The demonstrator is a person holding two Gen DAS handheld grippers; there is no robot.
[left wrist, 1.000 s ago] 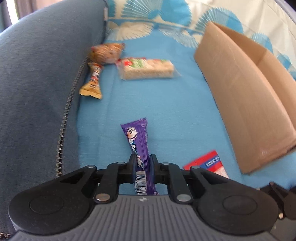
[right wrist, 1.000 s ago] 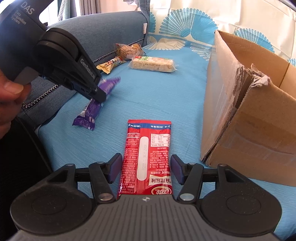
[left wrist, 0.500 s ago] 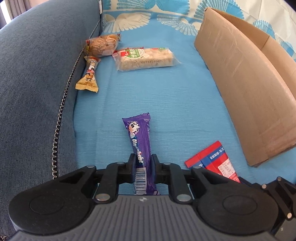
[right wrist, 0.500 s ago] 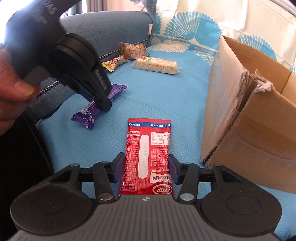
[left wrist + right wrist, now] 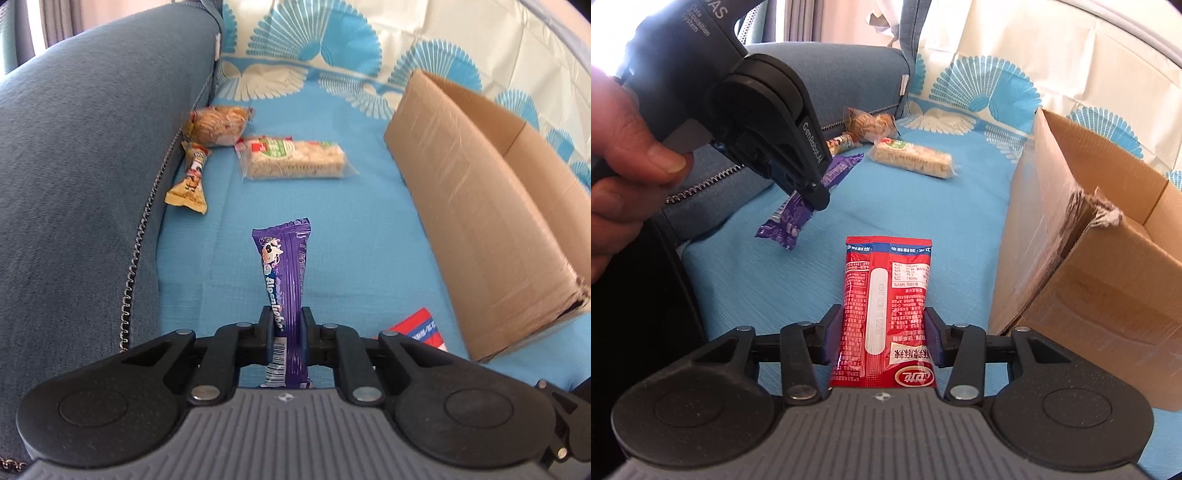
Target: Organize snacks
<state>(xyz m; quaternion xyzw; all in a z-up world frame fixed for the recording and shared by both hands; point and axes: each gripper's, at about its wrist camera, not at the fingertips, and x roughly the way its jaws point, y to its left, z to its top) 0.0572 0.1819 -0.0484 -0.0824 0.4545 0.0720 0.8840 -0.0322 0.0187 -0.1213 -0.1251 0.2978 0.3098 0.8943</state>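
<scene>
The red packet (image 5: 886,306) lies flat on the blue-covered couch seat (image 5: 923,214), long axis running straight ahead between the right gripper (image 5: 882,334) fingers, which have just been closing and now stand at its two long edges; whether they press yet cannot be told. The left gripper (image 5: 287,334) fingers are clamped on the purple bar (image 5: 284,273), its long axis pointing ahead of them and its far end raised off the seat. Count: one cardboard box (image 5: 1108,258) right of both sets of fingers, nearer the right hand; five snacks, three lying loose well ahead of the fingers.
</scene>
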